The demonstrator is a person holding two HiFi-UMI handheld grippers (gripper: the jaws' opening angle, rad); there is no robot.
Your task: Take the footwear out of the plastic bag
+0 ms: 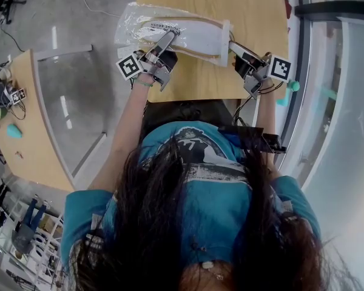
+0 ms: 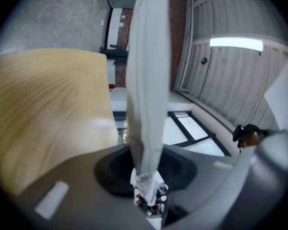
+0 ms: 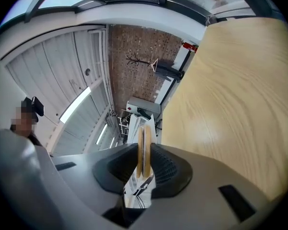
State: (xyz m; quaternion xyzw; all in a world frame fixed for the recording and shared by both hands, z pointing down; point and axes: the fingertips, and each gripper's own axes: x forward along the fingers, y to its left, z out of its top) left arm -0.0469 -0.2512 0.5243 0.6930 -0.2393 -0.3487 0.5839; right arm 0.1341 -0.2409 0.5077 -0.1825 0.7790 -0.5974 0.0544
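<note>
The footwear point(image 1: 200, 36), a white flat pair with tan edging, is lying inside the clear plastic bag point(image 1: 133, 26) on the wooden worktop point(image 1: 230, 5); its long axis is running left to right across the person, with the right end dipping slightly nearer; the bag is sitting at the worktop's near edge, its crinkled left end overhanging the side; the left gripper point(image 1: 168, 37) is reaching over the bag's middle, its jaws standing narrow and pinching the bag and the white material in it point(image 2: 146, 90); the right gripper point(image 1: 234, 46) is meeting the footwear's right end, its jaws clamping 2 thin tan-edged soles point(image 3: 144, 147) edge-on; nothing is lying between the 2 grippers but the bag; a teal item point(image 1: 294, 85) is showing just beyond the right gripper, off the worktop.
</note>
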